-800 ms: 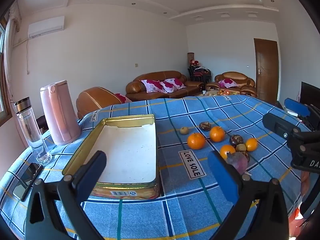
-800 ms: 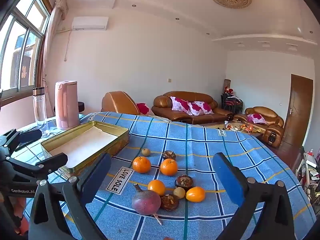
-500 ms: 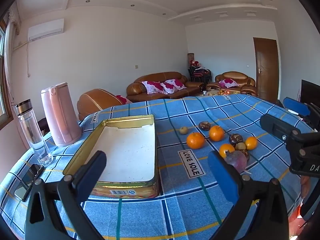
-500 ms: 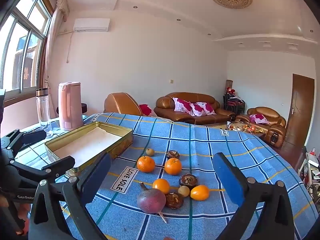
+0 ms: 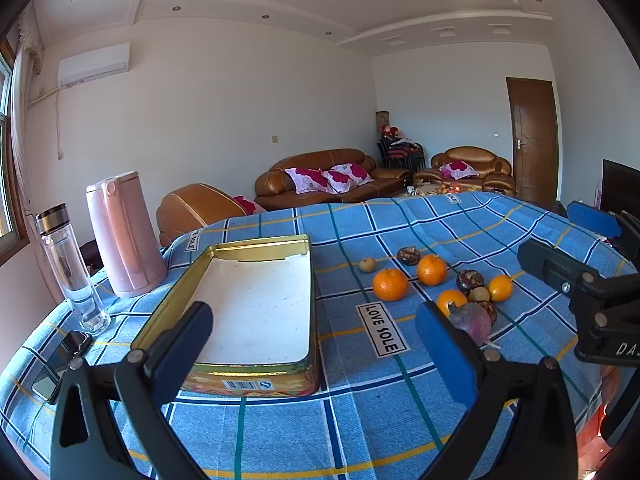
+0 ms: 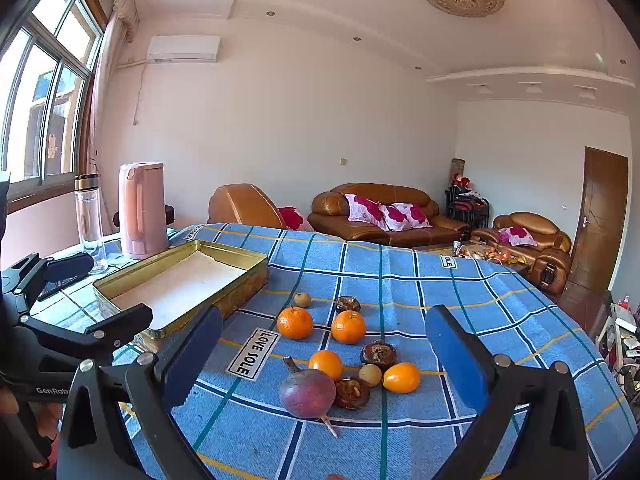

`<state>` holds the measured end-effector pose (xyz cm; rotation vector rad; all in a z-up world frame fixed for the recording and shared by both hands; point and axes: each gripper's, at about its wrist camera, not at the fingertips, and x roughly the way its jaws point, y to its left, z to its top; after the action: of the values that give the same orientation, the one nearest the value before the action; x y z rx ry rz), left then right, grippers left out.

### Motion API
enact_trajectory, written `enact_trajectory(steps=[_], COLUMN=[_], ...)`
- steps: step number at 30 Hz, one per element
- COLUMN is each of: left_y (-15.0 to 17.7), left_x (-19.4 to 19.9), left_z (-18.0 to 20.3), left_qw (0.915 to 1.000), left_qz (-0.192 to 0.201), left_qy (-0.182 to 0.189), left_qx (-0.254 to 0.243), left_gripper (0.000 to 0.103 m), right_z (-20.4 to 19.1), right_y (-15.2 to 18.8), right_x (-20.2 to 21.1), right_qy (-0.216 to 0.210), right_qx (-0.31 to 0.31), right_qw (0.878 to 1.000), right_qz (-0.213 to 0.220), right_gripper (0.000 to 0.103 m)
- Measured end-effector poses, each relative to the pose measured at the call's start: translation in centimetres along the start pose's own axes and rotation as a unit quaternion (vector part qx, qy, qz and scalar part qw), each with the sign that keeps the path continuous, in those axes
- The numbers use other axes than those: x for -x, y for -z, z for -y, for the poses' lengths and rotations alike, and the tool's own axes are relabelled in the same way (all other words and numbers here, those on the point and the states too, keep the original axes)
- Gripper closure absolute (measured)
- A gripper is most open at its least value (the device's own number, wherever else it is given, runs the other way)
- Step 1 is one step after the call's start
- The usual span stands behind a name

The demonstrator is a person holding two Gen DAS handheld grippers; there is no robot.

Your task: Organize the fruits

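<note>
- My left hand-held gripper (image 5: pixel 314 344) had its blue-padded jaws spread wide with nothing between them, raised over the near edge of the worktop (image 5: pixel 280 432) with the blue checked cloth.
- My right hand-held gripper (image 6: pixel 322 350) was spread just as wide and gripped nothing; in its view the fruit pile lay framed between its fingers but clear of the pads.
- The rectangular gold-coloured metal tin (image 5: pixel 256 304) with a white floor sat open and held no fruit, at about 11 o'clock from the left gripper.
- The fruits were all on the cloth, at roughly 1 o'clock from the left gripper and dead ahead at 12 o'clock from the right one.
- Nearest the right gripper was a round purple-red fruit (image 6: pixel 307 396) with a stalk, touching a dark brown shrivelled fruit (image 6: pixel 352 393) at its 3 o'clock.
- Four orange mandarins lay in the group: two farther ones (image 6: pixel 295 322) (image 6: pixel 348 326) and two nearer ones (image 6: pixel 326 364) (image 6: pixel 401 377).
- A small pale yellow-brown fruit (image 6: pixel 302 299) lay at the far edge, closest to the tin.
- A pink plastic kettle (image 5: pixel 124 236) and a clear glass bottle with a metal cap (image 5: pixel 70 268) stood at 10 o'clock beyond the tin; a dark phone (image 5: pixel 60 364) lay flat by the bottle.
- A white "LOVE SOLE" label (image 5: pixel 382 328) on the cloth sat between tin and fruit.
</note>
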<state>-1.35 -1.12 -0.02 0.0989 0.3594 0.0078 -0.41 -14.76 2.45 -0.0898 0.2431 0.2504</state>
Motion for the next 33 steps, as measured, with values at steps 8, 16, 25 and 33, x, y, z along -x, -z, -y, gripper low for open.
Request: enact_trajectory(steps=[8, 16, 25, 33], left_y=[0.12, 0.19, 0.22, 0.24], left_x=[-0.12, -0.18, -0.15, -0.2], left_z=[0.14, 0.35, 0.39, 0.29], left_qw=[1.0, 1.0, 1.0, 1.0], left_qz=[-0.002, -0.004, -0.005, -0.007], left_qy=[0.002, 0.002, 0.002, 0.002], left_qx=[-0.001, -0.002, -0.002, -0.002], left_gripper=[0.0, 0.0, 0.0, 0.0], right_z=[0.08, 0.15, 0.06, -0.1], right_y=[0.11, 0.23, 0.34, 0.35], right_x=[0.24, 0.3, 0.26, 0.14], right_qy=[0.0, 0.0, 0.0, -0.003], right_qx=[0.0, -0.001, 0.001, 0.004], right_qw=[1.0, 1.0, 1.0, 1.0], right_qz=[0.001, 0.0, -0.002, -0.006], right_gripper=[0.001, 0.001, 0.001, 0.001])
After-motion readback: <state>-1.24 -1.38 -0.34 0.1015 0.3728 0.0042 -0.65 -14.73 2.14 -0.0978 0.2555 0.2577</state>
